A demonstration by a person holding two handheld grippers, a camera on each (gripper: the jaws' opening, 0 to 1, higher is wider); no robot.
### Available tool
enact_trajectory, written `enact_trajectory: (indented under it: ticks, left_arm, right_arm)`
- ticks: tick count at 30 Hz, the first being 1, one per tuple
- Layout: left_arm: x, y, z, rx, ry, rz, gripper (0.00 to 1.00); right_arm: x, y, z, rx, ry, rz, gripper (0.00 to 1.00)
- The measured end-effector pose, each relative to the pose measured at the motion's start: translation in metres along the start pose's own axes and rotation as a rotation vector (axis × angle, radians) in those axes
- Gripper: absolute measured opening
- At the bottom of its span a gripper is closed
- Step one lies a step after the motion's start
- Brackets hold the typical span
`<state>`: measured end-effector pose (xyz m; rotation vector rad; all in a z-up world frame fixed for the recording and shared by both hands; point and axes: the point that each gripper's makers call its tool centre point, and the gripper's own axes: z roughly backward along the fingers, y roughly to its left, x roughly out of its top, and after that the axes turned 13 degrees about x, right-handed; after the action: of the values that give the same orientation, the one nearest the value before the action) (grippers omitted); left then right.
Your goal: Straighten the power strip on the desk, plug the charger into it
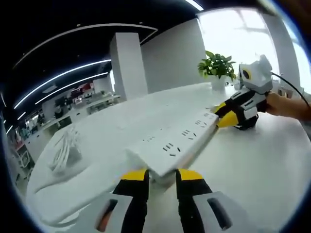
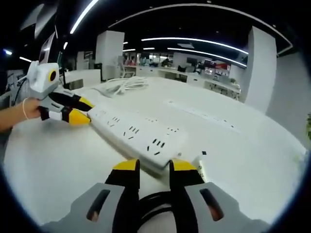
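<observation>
Both grippers, the left gripper [image 1: 161, 174] and the right gripper [image 2: 153, 166], pinch opposite ends of the power strip [image 1: 176, 142] just above the desk [image 1: 252, 160]; uneven pulling could twist it free.

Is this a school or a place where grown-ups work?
Most likely an open-plan office. Rows of desks run across the room under long strip lights, and a potted plant stands on the big white table where the power strip lies.
</observation>
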<state>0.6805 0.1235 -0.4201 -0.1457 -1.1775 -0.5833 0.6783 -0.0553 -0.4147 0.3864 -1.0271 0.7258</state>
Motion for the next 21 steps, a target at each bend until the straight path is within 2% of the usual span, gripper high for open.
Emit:
enact_trajectory:
  ticks: [21]
  left_arm:
    - [0.0039,-0.0091,-0.005,-0.017,-0.004,0.001,0.21]
  right_arm:
    - [-0.005,-0.0066,0.0096,-0.011,0.003,-0.003,0.21]
